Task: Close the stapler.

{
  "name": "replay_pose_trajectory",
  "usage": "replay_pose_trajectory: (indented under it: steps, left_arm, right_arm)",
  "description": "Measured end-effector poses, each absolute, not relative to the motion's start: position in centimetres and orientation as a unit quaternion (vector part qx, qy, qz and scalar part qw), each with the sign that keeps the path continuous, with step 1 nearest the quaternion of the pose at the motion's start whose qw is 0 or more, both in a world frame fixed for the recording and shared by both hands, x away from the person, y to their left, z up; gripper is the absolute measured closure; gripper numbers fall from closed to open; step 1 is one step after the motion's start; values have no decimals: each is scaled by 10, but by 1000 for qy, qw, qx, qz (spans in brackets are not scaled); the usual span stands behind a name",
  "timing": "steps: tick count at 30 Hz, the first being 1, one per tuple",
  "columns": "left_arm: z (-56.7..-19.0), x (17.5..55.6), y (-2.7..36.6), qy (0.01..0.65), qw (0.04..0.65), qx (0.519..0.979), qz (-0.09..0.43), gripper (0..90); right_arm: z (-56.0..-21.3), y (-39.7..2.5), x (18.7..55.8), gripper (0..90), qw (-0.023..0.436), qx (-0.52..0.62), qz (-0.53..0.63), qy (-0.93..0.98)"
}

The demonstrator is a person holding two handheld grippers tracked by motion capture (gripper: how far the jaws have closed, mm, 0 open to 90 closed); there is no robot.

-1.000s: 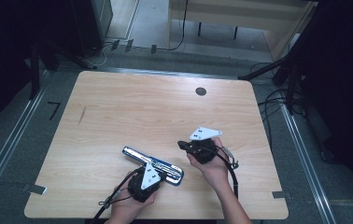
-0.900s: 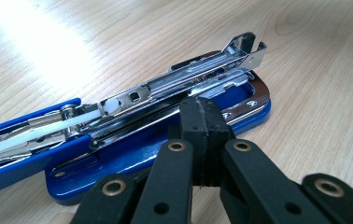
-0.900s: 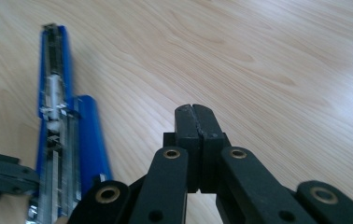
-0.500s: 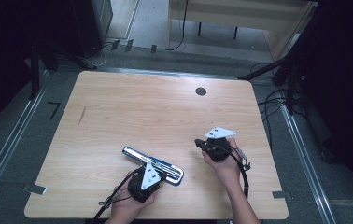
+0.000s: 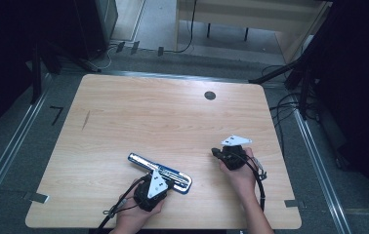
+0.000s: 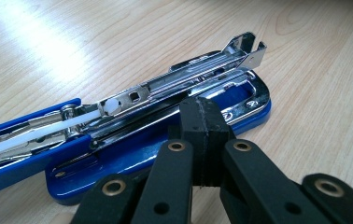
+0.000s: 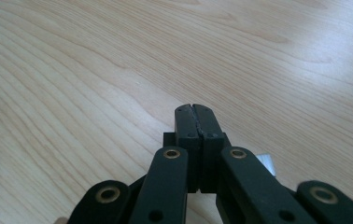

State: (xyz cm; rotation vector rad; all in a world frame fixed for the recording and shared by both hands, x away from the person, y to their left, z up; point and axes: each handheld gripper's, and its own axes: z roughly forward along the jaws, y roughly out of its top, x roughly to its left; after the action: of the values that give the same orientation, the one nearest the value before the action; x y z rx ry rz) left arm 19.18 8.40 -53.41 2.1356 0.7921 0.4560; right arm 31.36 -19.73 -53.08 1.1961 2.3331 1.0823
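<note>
A blue stapler lies swung open on the wooden table, near the front edge. In the left gripper view its chrome staple channel stands raised over the blue base. A white pusher rod runs along the channel. My left gripper is shut, and its closed tips rest at the near side of the base. My right gripper is off to the right of the stapler, also shut. Nothing is between its jaws, which sit low over bare wood.
A black round grommet sits at the table's far right. A dark scratch marks the left part. A small silvery piece lies under the right gripper. Cables run over the floor beyond the right edge.
My right gripper has moved to the right, away from the stapler, and stays shut. The left gripper and the stapler have not moved.
</note>
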Motion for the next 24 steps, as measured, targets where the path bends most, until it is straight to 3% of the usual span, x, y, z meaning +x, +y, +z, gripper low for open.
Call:
replay_pose_trajectory:
  steps: [24]
  left_arm:
    - [-534,192,84,312,398,844,181,900]
  right_arm:
    - [-538,-227,301,900,158,427,368,811]
